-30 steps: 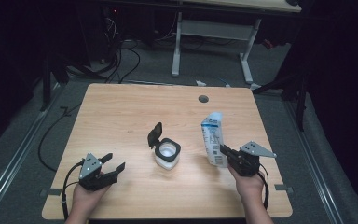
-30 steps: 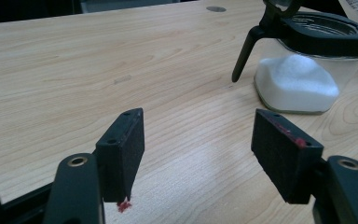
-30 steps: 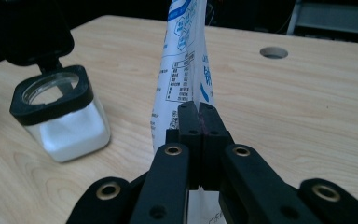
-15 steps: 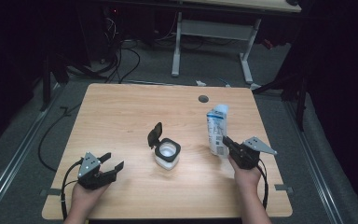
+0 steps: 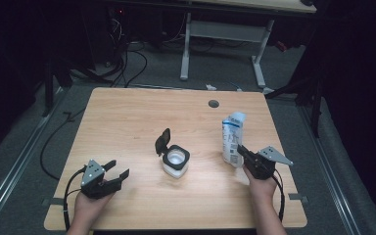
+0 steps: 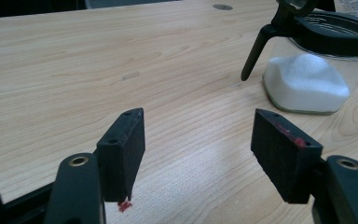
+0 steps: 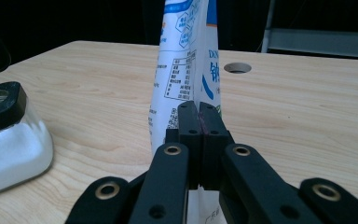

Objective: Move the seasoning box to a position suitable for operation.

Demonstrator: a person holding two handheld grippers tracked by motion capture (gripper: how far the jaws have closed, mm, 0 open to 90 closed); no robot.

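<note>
the right claw (image 7: 199,116) is clamped on the refill pouch (image 5: 233,138); next comes tipping it over the open jar (image 5: 176,160), while the left claw (image 6: 205,154) waits spread apart.

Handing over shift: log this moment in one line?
right gripper: shut on pouch, upright | left gripper: open, idle | jar: lid open, mid-table

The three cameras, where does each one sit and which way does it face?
High view: above the near table edge, looking forward and down; forearms, left claw open, right claw.
Left gripper view: on the left claw, facing the jar.
Right gripper view: on the right claw, pinching the pouch.
All three share the jar; the high and right gripper views share the pouch.
</note>
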